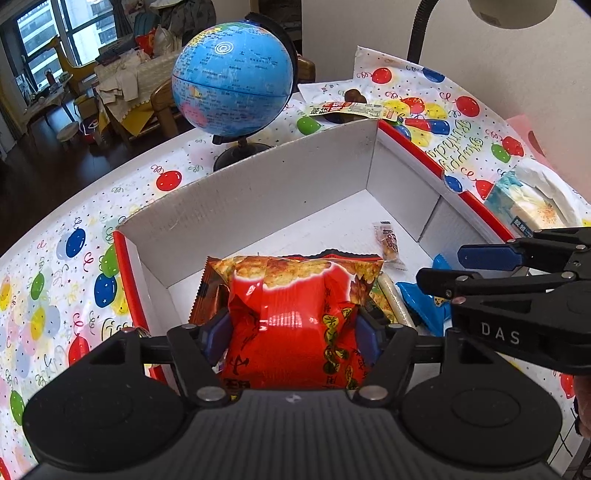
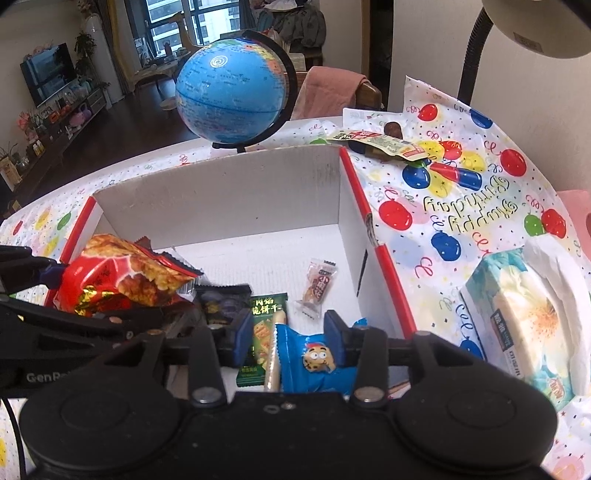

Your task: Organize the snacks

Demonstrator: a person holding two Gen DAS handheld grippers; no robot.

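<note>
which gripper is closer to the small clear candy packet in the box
Right. The right gripper sits just below the candy packet; the left gripper is farther left, around the red bag.

Both views are evenly and fairly brightly lit, soft daylight coming from the windows at eleven o'clock, with the room's dark floor dim beneath them. A lamp head sits at one o'clock; whether it is lit cannot be told. Glare streaks the glossy red snack bag and the globe, which carries a ring-shaped highlight. Shadows inside the cardboard box are faint and soft. Fisheye distortion bows the desk edge and darkens the corners. Focus is sharp at centre, slightly soft toward the rim.
</note>
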